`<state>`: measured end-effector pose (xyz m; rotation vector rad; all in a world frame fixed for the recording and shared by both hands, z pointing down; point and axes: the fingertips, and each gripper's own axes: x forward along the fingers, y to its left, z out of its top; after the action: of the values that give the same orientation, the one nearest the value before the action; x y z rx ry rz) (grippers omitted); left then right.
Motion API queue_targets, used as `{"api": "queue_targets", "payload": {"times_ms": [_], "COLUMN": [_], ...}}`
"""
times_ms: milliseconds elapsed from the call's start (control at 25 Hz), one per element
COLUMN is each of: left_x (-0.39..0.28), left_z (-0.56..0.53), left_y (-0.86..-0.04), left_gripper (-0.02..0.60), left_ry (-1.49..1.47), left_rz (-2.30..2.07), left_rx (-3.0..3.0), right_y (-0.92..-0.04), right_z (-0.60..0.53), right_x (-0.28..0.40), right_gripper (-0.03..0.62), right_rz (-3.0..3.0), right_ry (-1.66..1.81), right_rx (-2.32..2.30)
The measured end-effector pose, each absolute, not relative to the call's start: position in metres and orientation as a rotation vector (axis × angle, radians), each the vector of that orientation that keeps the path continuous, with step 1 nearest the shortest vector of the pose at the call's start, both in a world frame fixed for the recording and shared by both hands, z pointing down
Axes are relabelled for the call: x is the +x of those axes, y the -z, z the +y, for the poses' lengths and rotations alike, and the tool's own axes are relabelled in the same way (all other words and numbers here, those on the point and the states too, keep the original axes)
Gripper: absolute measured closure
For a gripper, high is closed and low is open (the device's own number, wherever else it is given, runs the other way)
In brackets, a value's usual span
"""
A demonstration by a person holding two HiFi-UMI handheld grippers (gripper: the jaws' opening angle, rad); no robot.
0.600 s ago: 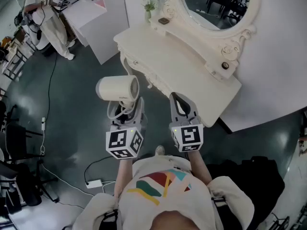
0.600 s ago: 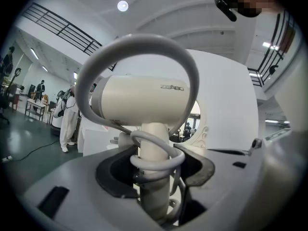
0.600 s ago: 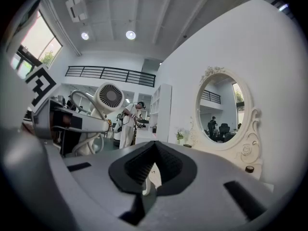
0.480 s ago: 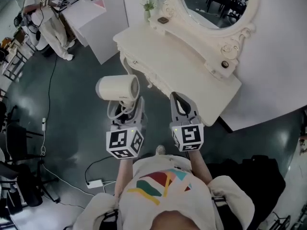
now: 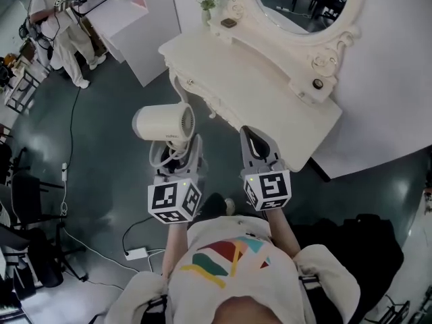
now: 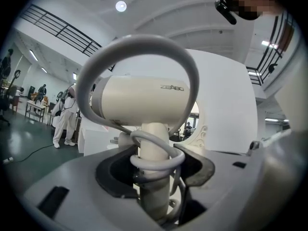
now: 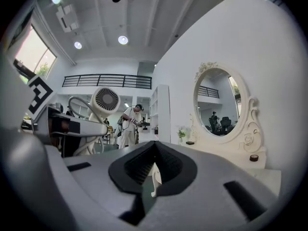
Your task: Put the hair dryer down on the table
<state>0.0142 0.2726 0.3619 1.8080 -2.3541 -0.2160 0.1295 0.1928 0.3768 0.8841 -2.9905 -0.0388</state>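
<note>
A cream hair dryer (image 5: 164,122) is held upright above the dark floor, to the left of the white dressing table (image 5: 263,86). My left gripper (image 5: 177,155) is shut on its handle, with the grey cord looped around the handle and over the body. In the left gripper view the dryer (image 6: 144,97) fills the middle, its handle pinched between the jaws of the left gripper (image 6: 153,162). My right gripper (image 5: 255,140) is shut and empty, pointing at the table's front edge. In the right gripper view the jaws of the right gripper (image 7: 154,146) meet, with the dryer (image 7: 106,100) at left.
An oval mirror (image 5: 304,5) stands on the table, with a small vase (image 5: 208,9) and a small dark round item (image 5: 317,83). A person in white (image 5: 64,32) stands far left by a white counter (image 5: 145,32). A power adapter and cable (image 5: 135,254) lie on the floor.
The head view has shifted slightly and a dark shoe now shows below the grippers. The dryer stays in the left gripper; the right gripper stays shut.
</note>
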Motion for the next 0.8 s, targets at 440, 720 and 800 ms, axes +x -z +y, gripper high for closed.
{"api": "queue_targets", "payload": {"times_ms": [440, 720, 800], "left_x": [-0.001, 0.003, 0.001], "left_z": [0.287, 0.272, 0.265], "left_y": [-0.377, -0.359, -0.359], "left_gripper": [0.357, 0.357, 0.357], "left_ry": [0.197, 0.235, 0.252], "left_rz": [-2.398, -2.391, -2.382], "left_rx": [1.709, 1.784, 1.796], "right_y": [-0.392, -0.389, -0.39], "right_z": [0.219, 0.206, 0.203], "right_x": [0.121, 0.118, 0.113], "right_gripper": [0.594, 0.594, 0.594], "right_rz": [-2.976, -2.995, -3.0], "right_ry": [0.127, 0.09, 0.094], "right_rx": [0.735, 0.75, 0.728]}}
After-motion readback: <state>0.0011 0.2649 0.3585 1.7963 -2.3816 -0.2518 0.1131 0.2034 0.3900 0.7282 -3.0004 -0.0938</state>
